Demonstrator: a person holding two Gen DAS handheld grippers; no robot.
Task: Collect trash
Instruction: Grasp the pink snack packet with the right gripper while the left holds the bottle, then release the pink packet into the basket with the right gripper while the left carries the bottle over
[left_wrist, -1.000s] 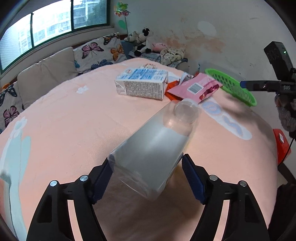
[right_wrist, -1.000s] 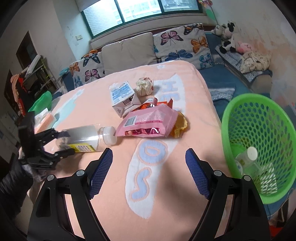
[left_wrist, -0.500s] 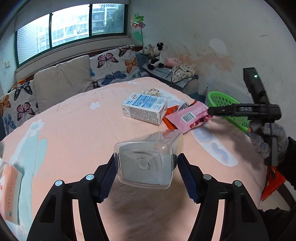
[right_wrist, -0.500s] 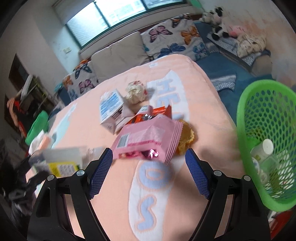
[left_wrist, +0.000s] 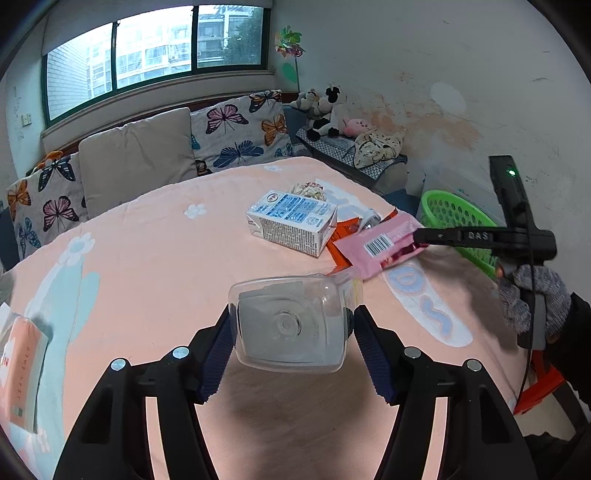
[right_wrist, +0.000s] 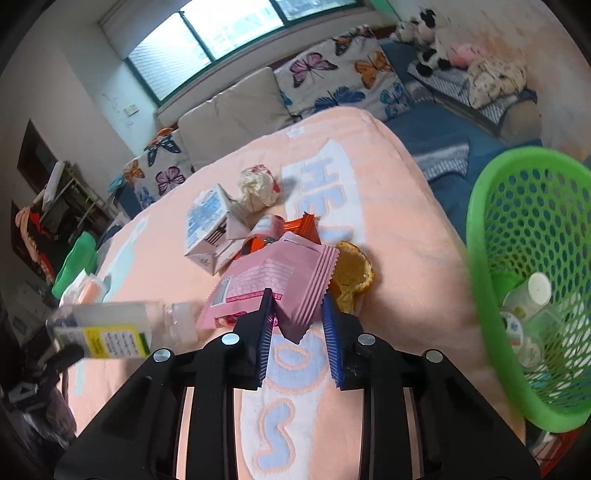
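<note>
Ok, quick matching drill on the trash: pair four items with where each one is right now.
Items:
1. clear bottle
2. pink wrapper
3. milk carton
4. white-capped bottle

Places:
a. lying loose on the blanket
b. inside the green basket
c. in the left gripper
d. in the right gripper

Pairs: 1-c, 2-d, 3-a, 4-b.

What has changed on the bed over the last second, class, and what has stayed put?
The left gripper lifted the clear bottle off the blanket, base now toward its camera. The right gripper moved forward, and its jaws shut on the pink wrapper. The milk carton and green basket stayed put.
</note>
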